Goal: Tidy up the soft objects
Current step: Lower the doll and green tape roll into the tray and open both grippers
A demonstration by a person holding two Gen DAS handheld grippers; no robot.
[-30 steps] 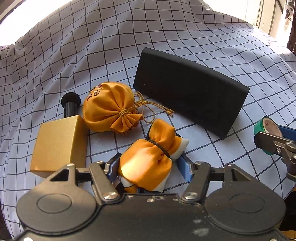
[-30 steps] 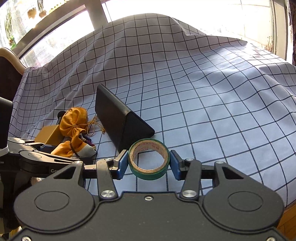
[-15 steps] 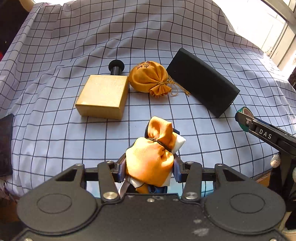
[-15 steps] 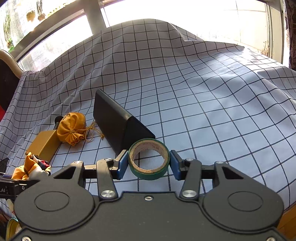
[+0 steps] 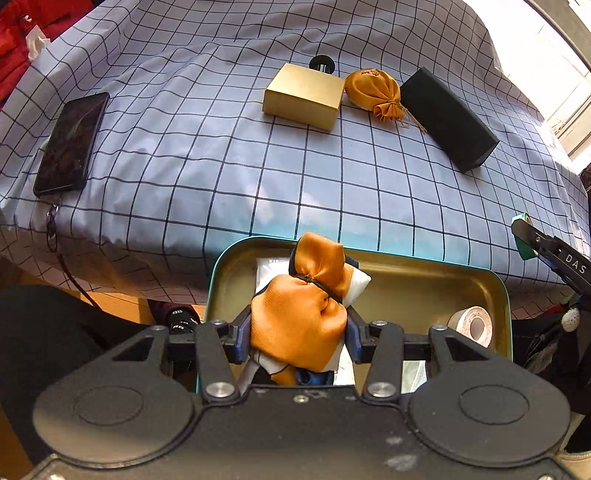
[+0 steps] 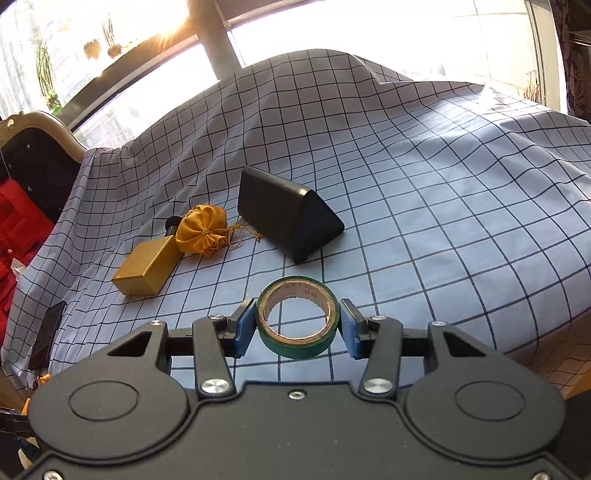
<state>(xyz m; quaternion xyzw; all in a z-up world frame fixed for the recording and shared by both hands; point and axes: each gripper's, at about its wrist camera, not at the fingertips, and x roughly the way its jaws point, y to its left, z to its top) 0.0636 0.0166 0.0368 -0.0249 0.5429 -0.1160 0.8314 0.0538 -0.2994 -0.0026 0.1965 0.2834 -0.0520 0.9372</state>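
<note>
Pointing steeply downward, the left gripper (image 5: 298,338) is clamped on an orange satin bundle (image 5: 301,325) tied with a dark band, its blue pads pressing both sides of the cloth. The bundle hangs over an open teal tin (image 5: 508,295) with a gold interior, which sits below the near edge of the counter (image 5: 207,177); a pale roll of tape (image 5: 472,325) lies in the tin's right corner and some white packaging shows under the bundle. Angled more shallowly, the right gripper (image 6: 297,328) is closed on a green tape roll (image 6: 297,323), gripping it by its outer rim so the cardboard core faces the camera, held just above the checked cloth that covers the counter. In the left wrist view the same gripper enters at the right edge, level with the counter's near edge. Farther back on the cloth rests a gold box (image 5: 303,96), with a small black cylinder (image 5: 322,64) behind it. Just beside the box lies an orange drawstring pouch (image 5: 375,92), its cord trailing toward a black triangular case (image 5: 448,120). At the far left of the counter a dark phone (image 5: 72,144) lies flat near the edge, a strap hanging off it. Beyond the counter, red fabric (image 6: 18,221) sits at the left and bright windows (image 6: 332,26) fill the background.
</note>
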